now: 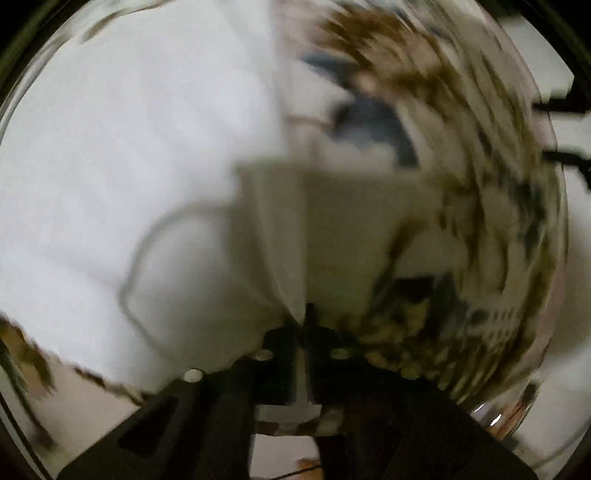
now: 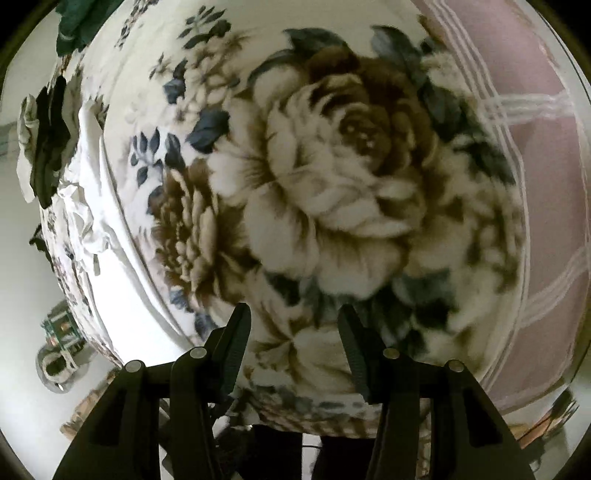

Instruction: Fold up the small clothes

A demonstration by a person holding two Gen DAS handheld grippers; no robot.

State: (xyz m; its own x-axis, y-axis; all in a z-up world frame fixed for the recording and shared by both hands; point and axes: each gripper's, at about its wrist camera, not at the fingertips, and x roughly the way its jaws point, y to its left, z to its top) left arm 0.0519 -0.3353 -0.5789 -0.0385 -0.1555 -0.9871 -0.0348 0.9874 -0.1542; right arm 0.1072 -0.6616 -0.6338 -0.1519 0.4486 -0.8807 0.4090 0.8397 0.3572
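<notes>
Your left gripper had its two dark fingers drawn almost together, and a fold of the white garment appeared to be pinched between them, though the left wrist view was too smeared by blur to be sure of the grip. That white cloth spread up and to the left of the fingers and filled most of the view, with a curved seam just left of the tips. To the right of the fingers ran the floral bedspread, brown and grey blooms streaked by the blur. Your right gripper stood wide, its black fingers well apart with nothing between them, hovering above a large brown and cream flower printed on that bedspread. Far to the left of those fingers, along the bed's edge, lay a crumpled white cloth, and beyond it a heap of dark and pale clothes, with a green garment further up at the upper left. To the right of the fingers, a pink panel with white stripes bordered the floral print.
</notes>
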